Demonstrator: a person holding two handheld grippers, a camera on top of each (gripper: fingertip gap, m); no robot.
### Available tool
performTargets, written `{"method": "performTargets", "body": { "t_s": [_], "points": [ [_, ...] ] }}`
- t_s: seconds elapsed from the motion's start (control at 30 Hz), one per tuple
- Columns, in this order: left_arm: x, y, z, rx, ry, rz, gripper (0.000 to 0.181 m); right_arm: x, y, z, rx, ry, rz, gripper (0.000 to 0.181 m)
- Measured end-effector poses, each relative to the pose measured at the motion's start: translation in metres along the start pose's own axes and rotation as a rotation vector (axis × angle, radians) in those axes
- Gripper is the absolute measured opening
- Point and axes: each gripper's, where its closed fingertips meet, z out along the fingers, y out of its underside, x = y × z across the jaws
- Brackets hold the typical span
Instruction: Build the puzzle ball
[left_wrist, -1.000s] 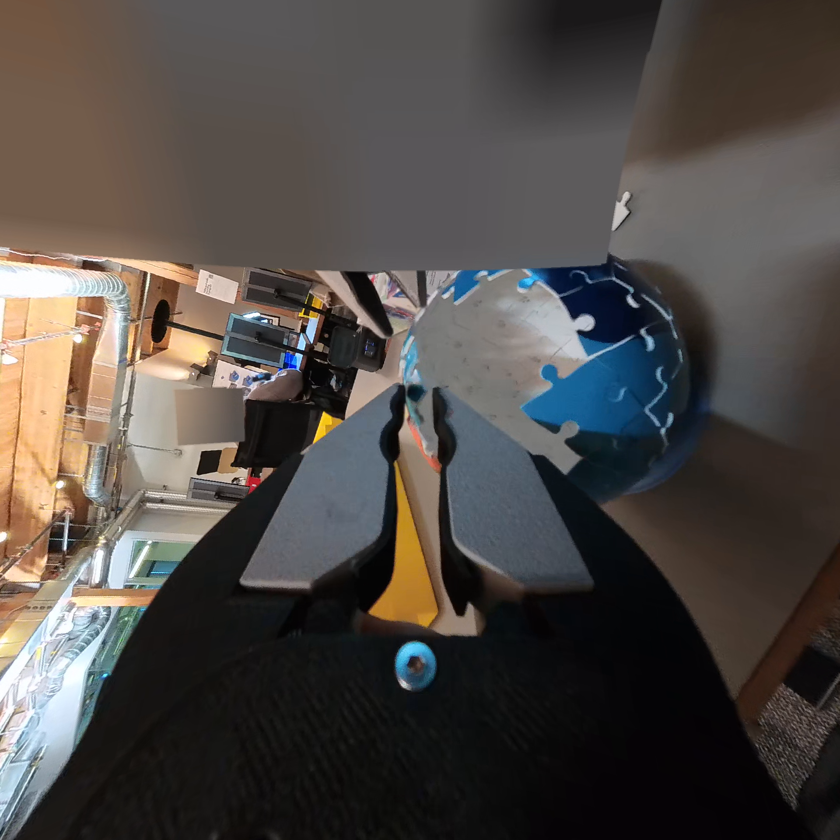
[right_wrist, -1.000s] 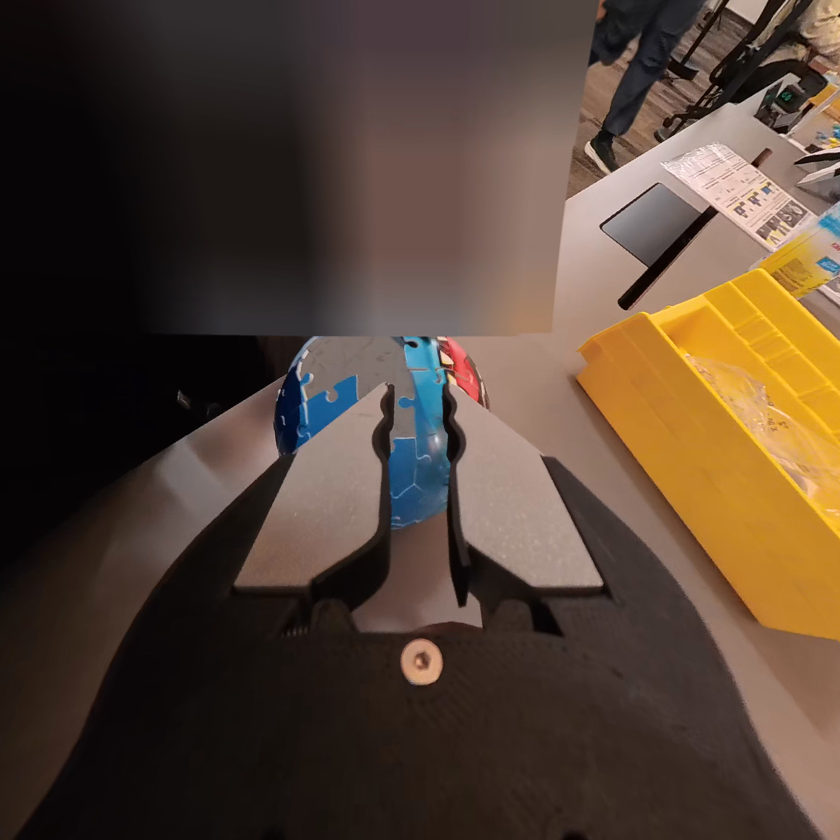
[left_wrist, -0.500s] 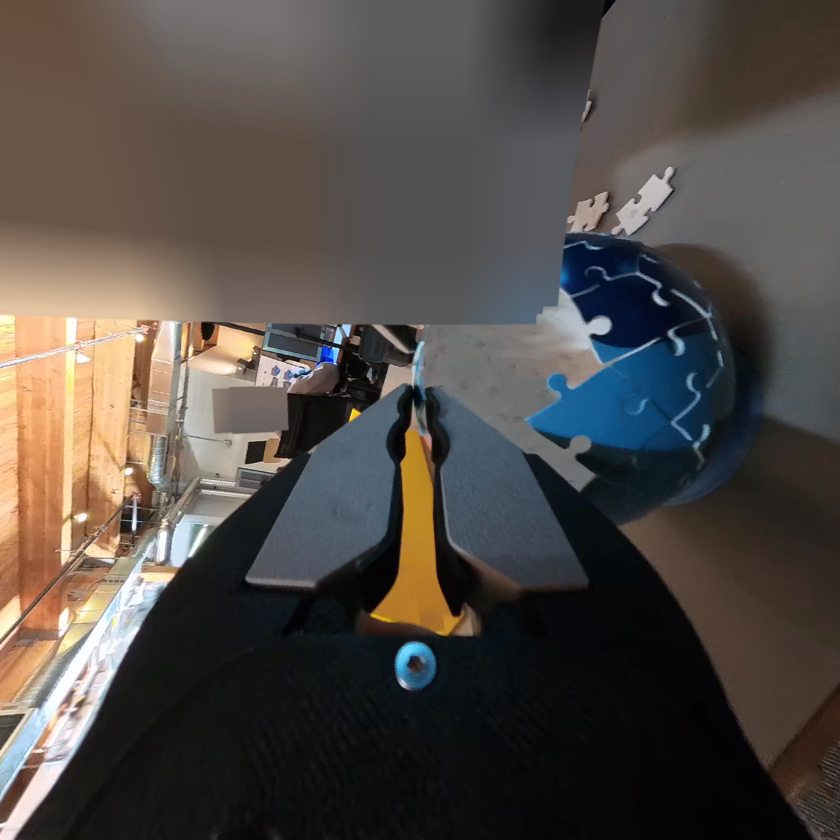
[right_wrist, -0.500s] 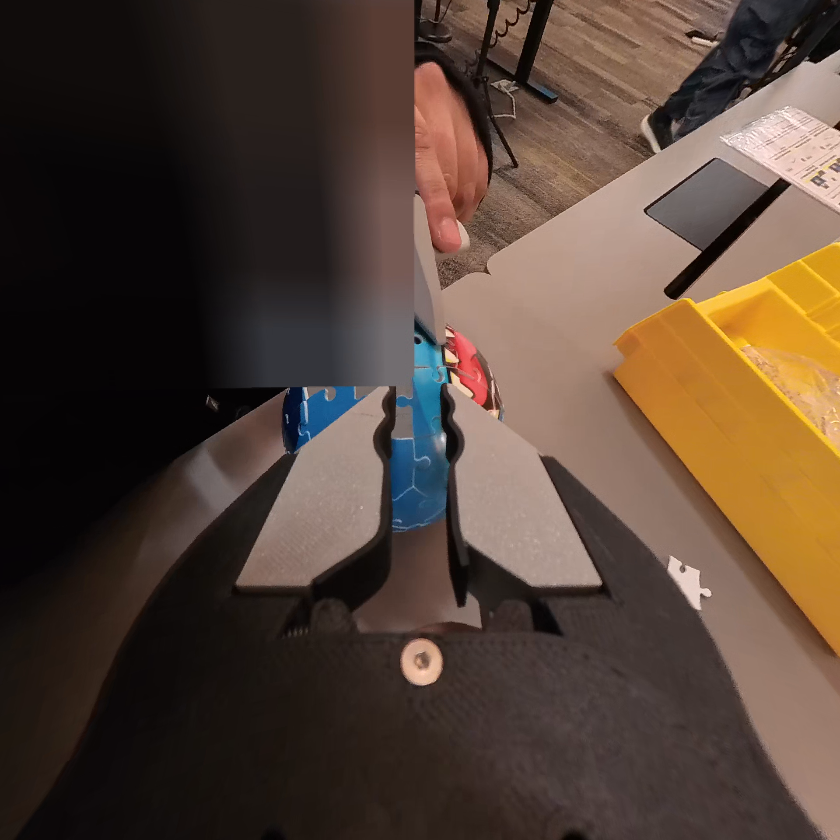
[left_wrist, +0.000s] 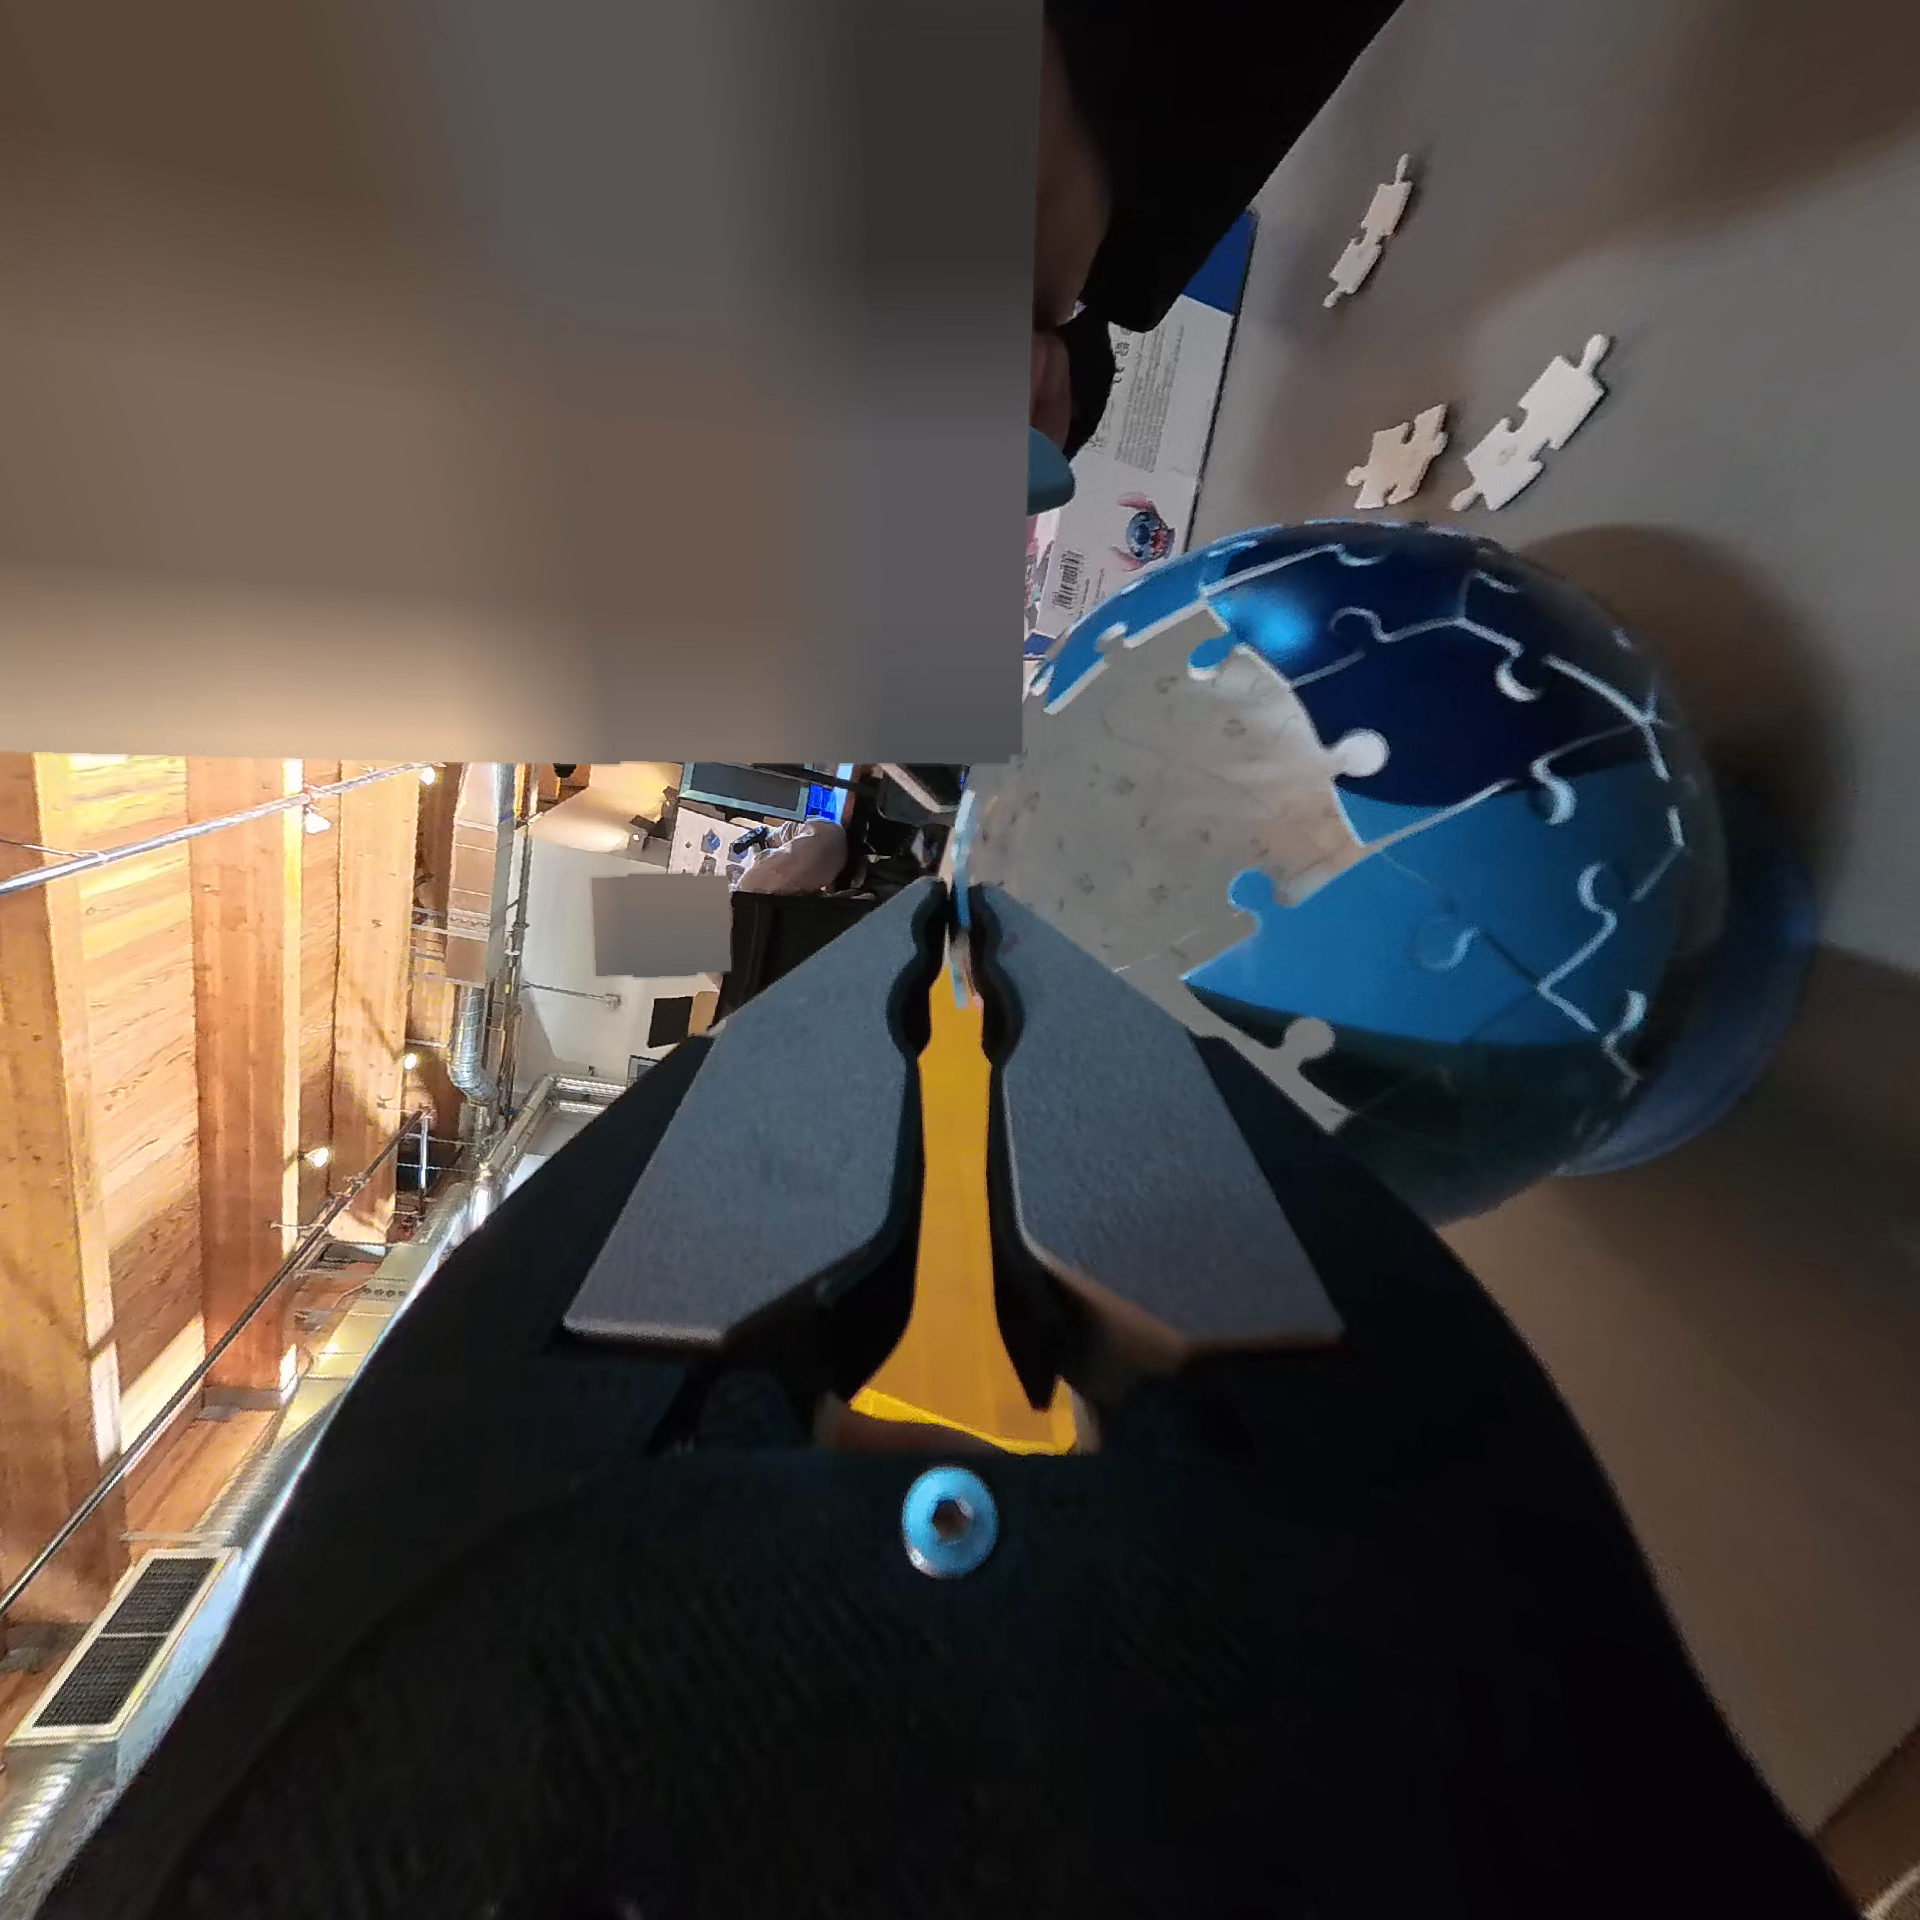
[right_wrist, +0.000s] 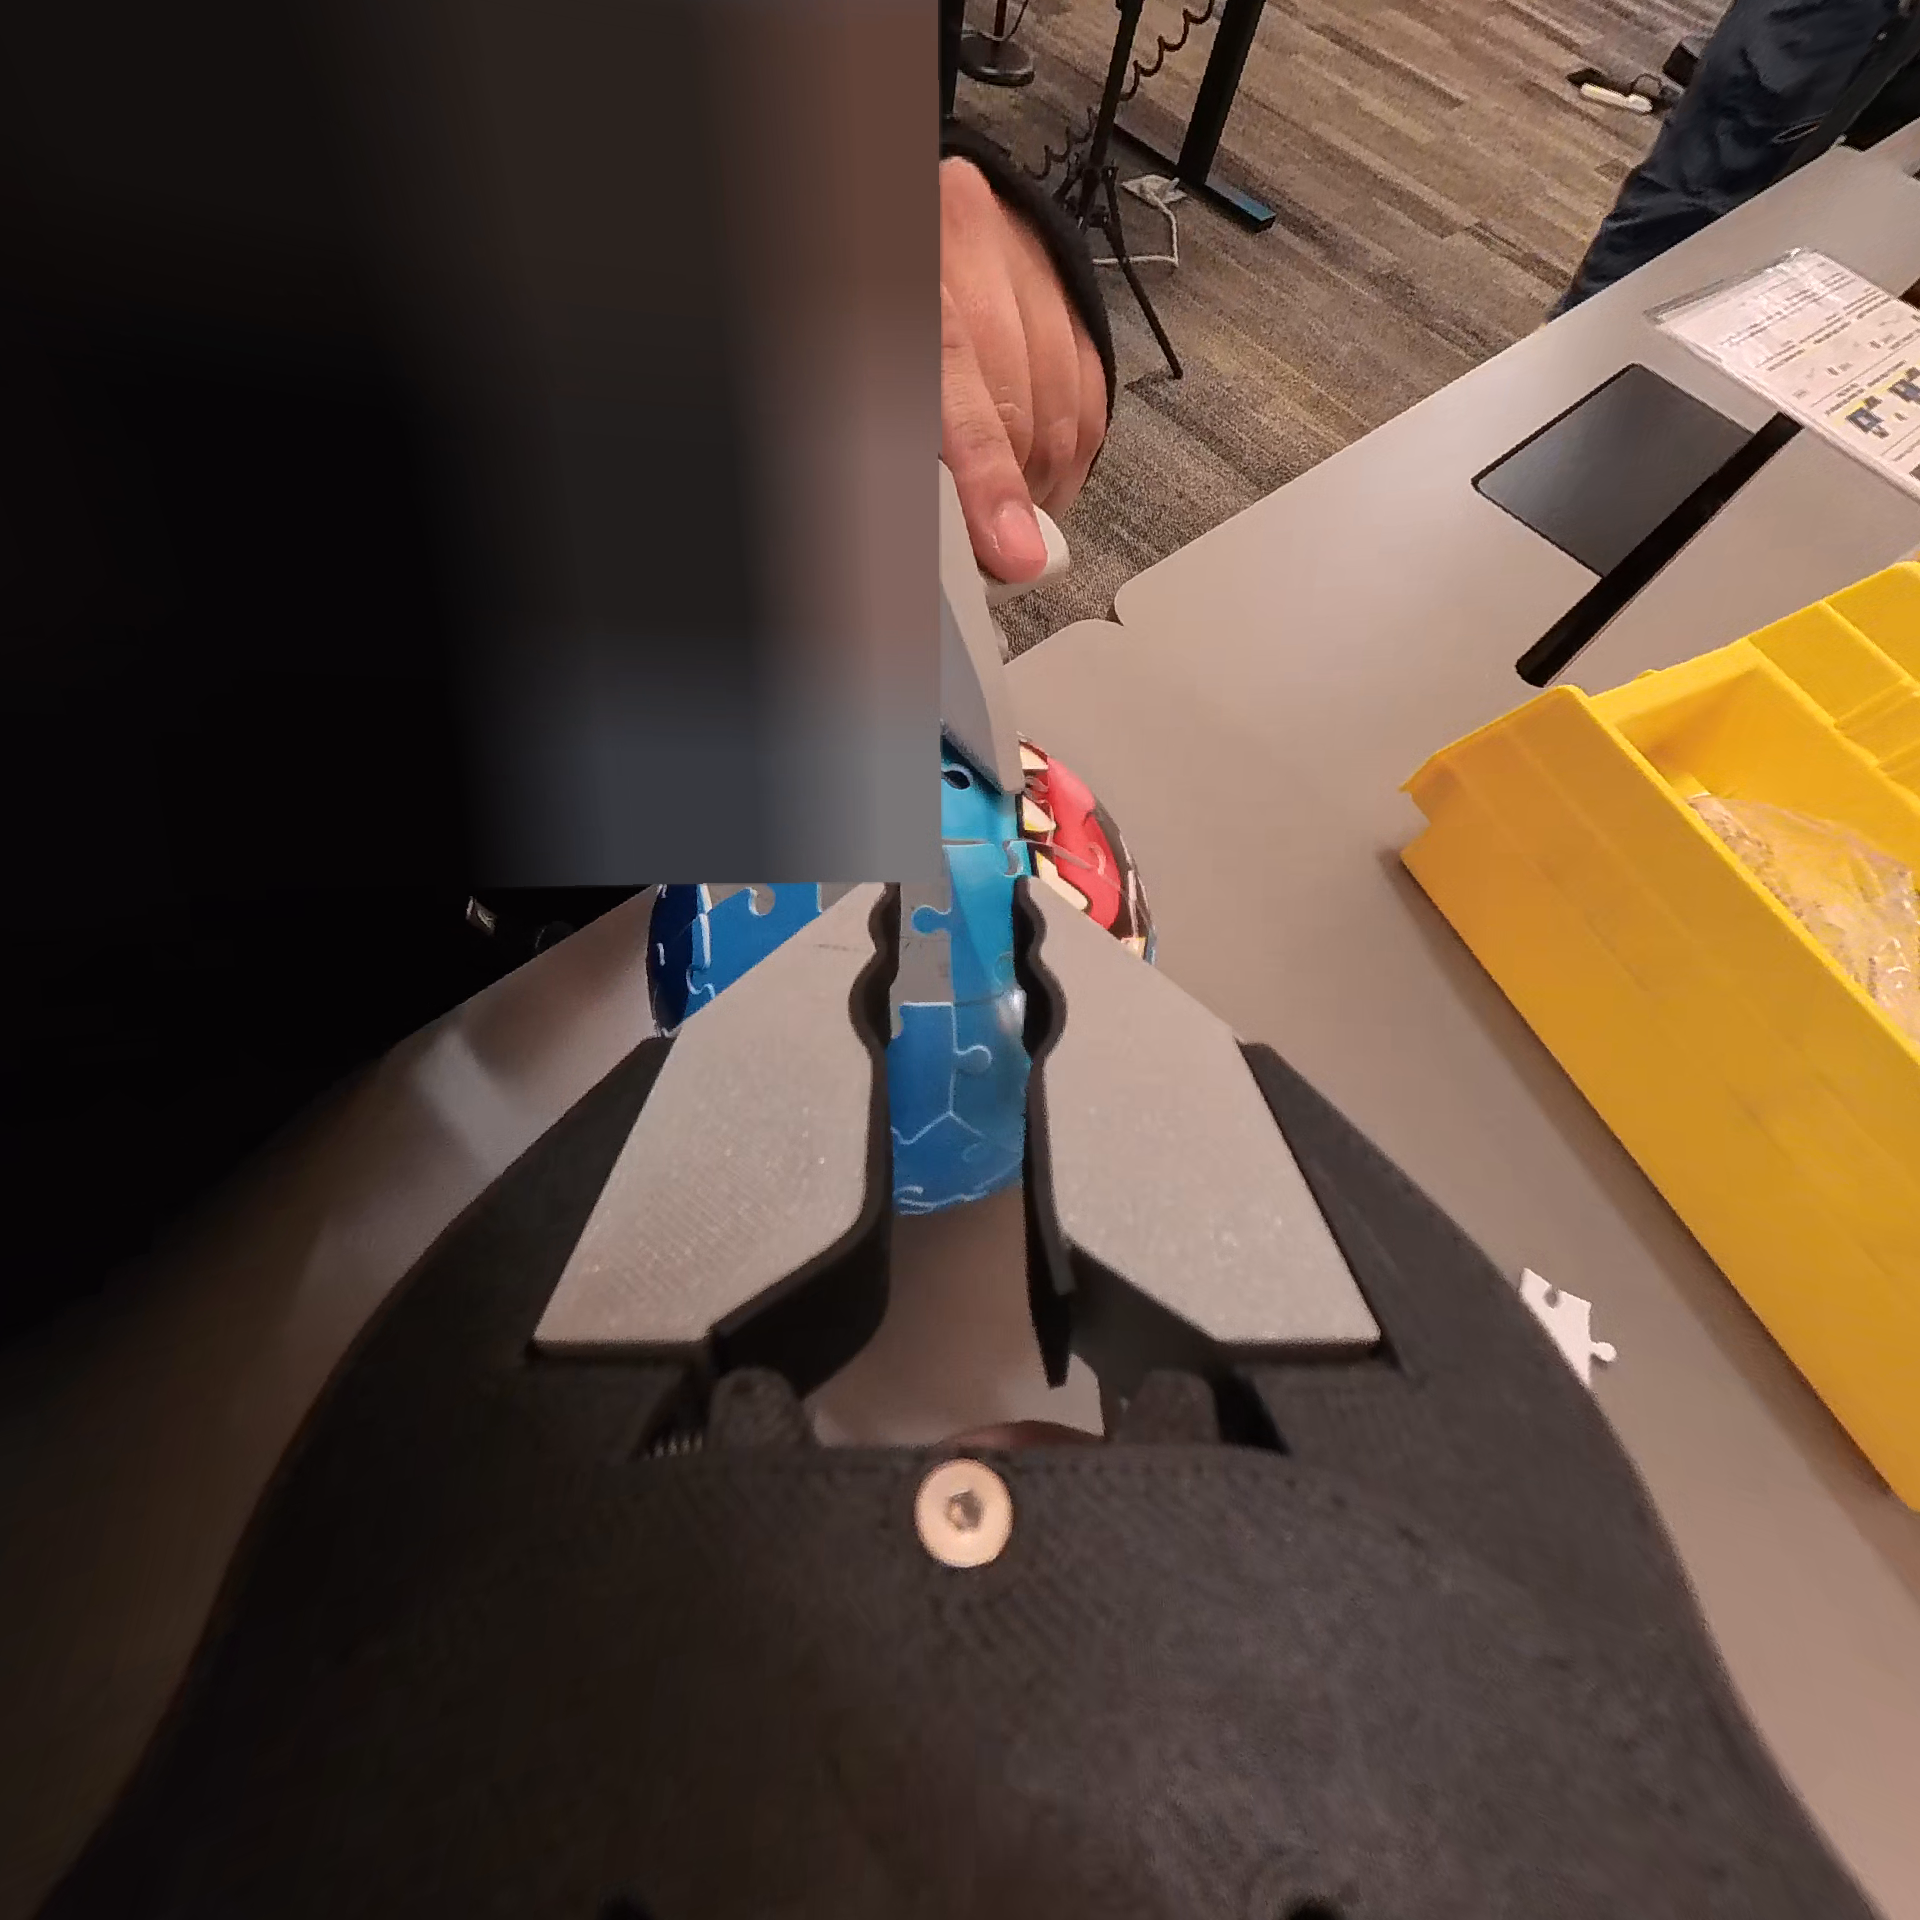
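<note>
Your puzzle ball (left_wrist: 1455, 894) stands on the grey worktop (left_wrist: 1714, 1455), seated in a dark blue ring-like base (left_wrist: 1756, 1049). Most of the shell is assembled: interlocked light and dark blue pieces cover the side nearest the worktop, and the right wrist view shows blue pieces plus a red-and-white patterned area (right_wrist: 1081, 862). A large gap remains, through which you see the pale inner face of the shell (left_wrist: 1143, 821). By this evidence the build is well past halfway but not closed.

Your left gripper (left_wrist: 961, 920) has its fingers nearly together, pinching the thin blue edge of the shell at the rim of the gap. Your right gripper (right_wrist: 956, 935) holds its fingers a modest way apart with nothing between them; the ball lies just beyond the tips. Whether they touch it cannot be told.

Work left: three loose pieces (left_wrist: 1527, 426) lie white side up on the worktop near the ball, and one more (right_wrist: 1558, 1325) lies beside the yellow bin (right_wrist: 1662, 935). Whether these suffice to fill the gap cannot be told.

The bin holds a clear plastic bag (right_wrist: 1808, 894). A printed box (left_wrist: 1153, 416) lies flat beyond the ball; a bagged paper sheet (right_wrist: 1797, 353) rests at the far edge. The room shows timber walls (left_wrist: 208, 987), exposed ducting and patterned carpet (right_wrist: 1351, 208).
</note>
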Motion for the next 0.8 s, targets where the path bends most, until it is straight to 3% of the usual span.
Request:
{"method": "performTargets", "body": {
  "t_s": [0.8],
  "points": [
    [-0.0031, -0.0008, 0.0024, -0.047, -0.073, -0.021, 0.0, 0.0043, 0.0019, 0.0019, -0.032, 0.021, -0.002, 0.022]
  ]
}}
